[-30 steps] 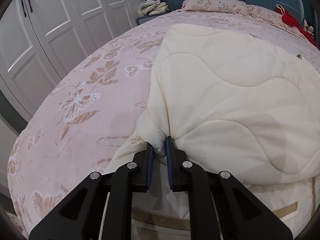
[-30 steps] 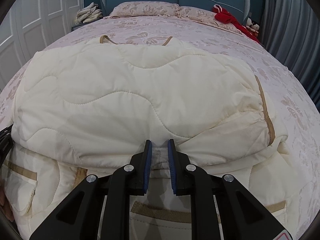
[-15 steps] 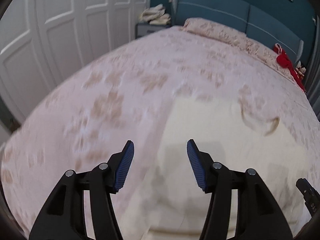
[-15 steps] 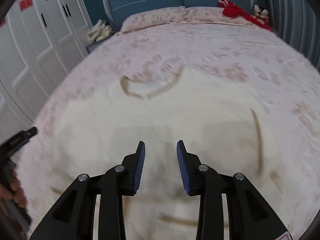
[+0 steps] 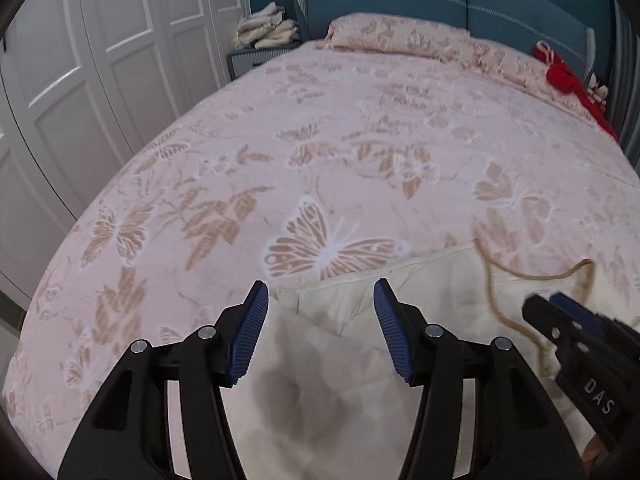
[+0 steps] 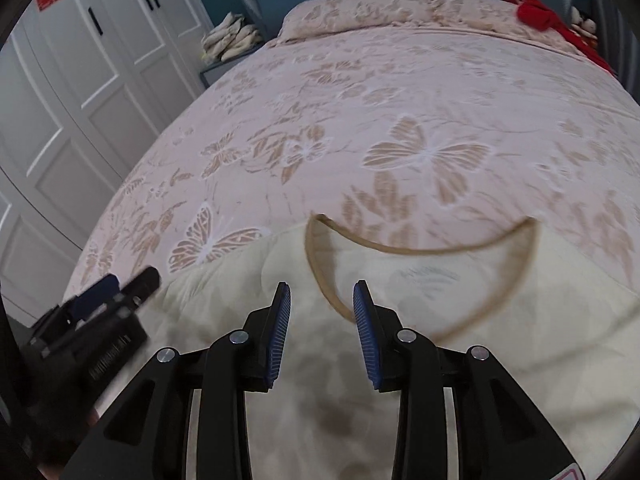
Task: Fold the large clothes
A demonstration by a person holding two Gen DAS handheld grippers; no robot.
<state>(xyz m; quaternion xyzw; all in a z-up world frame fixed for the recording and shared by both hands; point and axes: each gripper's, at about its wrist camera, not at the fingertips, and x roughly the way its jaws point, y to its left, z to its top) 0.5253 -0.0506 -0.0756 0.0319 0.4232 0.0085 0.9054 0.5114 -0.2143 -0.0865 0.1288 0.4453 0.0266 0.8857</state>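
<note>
Garment: cream quilted jacket [image 6: 460, 340] lies on the bed [image 5: 360, 140], at the near end, its tan-trimmed collar [image 6: 420, 246] toward the pillows. Nothing holds it.

Left gripper [image 5: 320, 332]: jaws apart, empty, over the jacket's left upper edge. Right gripper [image 6: 322, 330]: jaws apart but narrower, empty, just short of the collar trim. Neither pad touches cloth, as far as the views show.

Judged risks from here:
- Padded fill looks springy; a released fold may puff open or creep, so edges drift out of line before the next fold.
- Right jaws stand narrow; on thick quilting they may pinch only the top layer, and the layers beneath would slide and bunch.
- Collar trim stands up as a loose loop; a finger could hook it and drag the neck askew.
- Bedspread looks soft; a low grab could catch it along with the jacket.
- Near edge of the jacket is out of view; overhang cannot be told.
</note>
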